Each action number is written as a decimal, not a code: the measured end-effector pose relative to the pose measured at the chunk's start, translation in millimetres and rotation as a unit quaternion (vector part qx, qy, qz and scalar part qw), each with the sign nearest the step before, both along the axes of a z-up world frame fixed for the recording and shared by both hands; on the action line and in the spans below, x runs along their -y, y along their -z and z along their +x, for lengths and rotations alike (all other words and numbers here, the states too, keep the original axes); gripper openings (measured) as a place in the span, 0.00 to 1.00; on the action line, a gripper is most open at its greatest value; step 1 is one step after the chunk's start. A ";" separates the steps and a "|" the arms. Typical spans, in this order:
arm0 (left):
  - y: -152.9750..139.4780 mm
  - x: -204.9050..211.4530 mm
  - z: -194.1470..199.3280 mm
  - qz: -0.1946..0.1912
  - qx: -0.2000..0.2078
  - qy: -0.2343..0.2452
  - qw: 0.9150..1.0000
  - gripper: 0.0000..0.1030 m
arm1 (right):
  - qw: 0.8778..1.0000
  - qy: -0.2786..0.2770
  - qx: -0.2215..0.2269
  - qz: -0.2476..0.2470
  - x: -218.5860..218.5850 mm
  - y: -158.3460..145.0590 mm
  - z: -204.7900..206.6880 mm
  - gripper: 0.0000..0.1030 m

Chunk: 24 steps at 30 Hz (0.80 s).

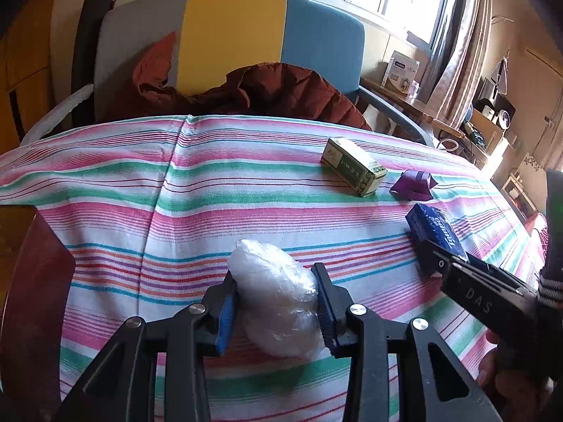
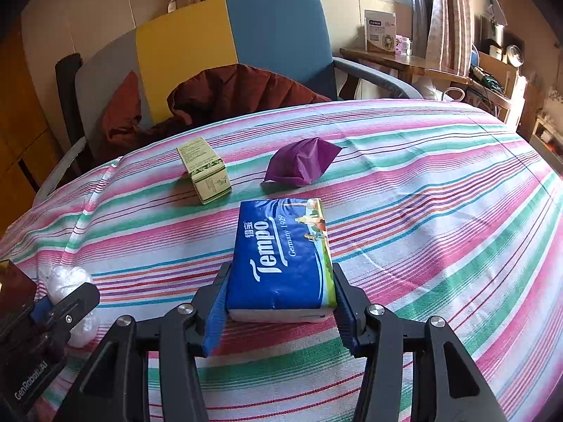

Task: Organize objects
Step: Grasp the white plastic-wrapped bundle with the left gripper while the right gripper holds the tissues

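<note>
My left gripper (image 1: 276, 302) is shut on a white plastic-wrapped bundle (image 1: 278, 299) just above the striped cloth; the bundle also shows in the right wrist view (image 2: 72, 295). My right gripper (image 2: 281, 299) is shut on a blue Tempo tissue pack (image 2: 283, 253), which shows at the right in the left wrist view (image 1: 434, 232). A green-and-cream box (image 2: 204, 174) (image 1: 353, 167) and a purple pouch (image 2: 302, 167) (image 1: 413, 184) lie farther back on the cloth.
The striped cloth (image 2: 440, 211) covers the table. A dark red-brown box (image 1: 31, 281) stands at the left edge. Behind the table is a grey, yellow and blue chair (image 1: 232, 35) with a rust-red jacket (image 1: 281, 91). Shelves with clutter stand at the far right (image 2: 492, 70).
</note>
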<state>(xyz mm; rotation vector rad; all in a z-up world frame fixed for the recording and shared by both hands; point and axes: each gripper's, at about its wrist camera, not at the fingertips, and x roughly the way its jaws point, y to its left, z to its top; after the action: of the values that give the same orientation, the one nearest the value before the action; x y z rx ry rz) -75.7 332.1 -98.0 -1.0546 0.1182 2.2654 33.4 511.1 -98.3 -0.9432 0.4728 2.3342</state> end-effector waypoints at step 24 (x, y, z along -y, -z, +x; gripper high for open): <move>-39.3 95.4 39.7 0.073 0.033 -0.016 0.997 0.37 | 0.996 -0.065 0.013 0.058 59.5 -6.6 4.2 0.51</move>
<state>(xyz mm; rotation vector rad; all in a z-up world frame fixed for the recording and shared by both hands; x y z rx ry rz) -36.0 236.7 -58.6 -1.0592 -0.0917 2.2268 37.5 451.5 -91.6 -0.9733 0.2698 2.4342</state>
